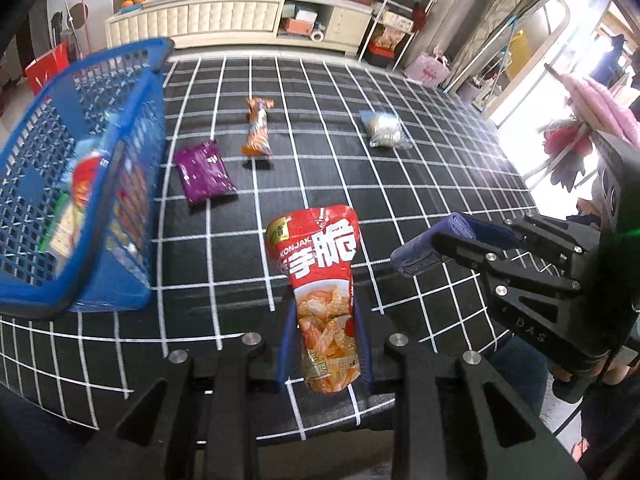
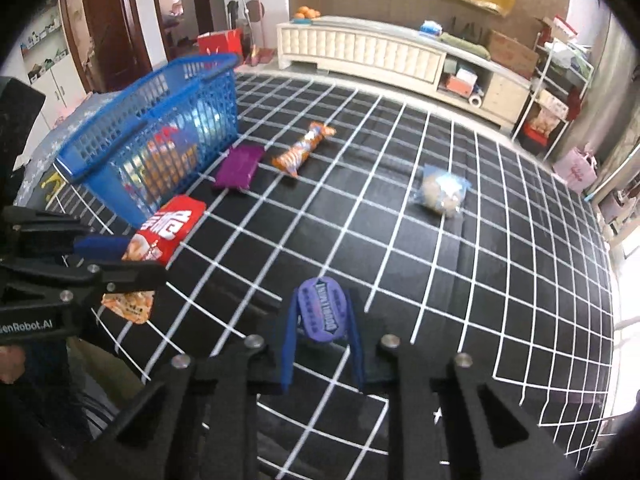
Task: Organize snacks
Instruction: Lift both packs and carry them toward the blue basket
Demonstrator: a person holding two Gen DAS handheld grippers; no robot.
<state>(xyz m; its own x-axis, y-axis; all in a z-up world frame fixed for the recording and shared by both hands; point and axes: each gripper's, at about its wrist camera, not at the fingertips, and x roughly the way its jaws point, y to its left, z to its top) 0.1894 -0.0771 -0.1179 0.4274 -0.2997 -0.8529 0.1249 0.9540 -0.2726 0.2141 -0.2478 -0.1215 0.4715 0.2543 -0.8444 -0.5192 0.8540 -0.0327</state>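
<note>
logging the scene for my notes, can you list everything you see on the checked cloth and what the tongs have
basket: 1, blue, far left on the checked cloth, snacks inside
purple packet: 1, beside the basket
orange packet: 1, mid cloth
clear bag: 1, pale contents, right side
red konjak bag: 1, in left tongs
purple oval snack: 1, in right tongs

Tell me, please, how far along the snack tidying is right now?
Partly done: several packets already sit in the blue basket. In hand: the left gripper holds a red konjak bag, the right gripper a small purple packet. Left: the purple pack, orange wrapper and clear bag.
</note>
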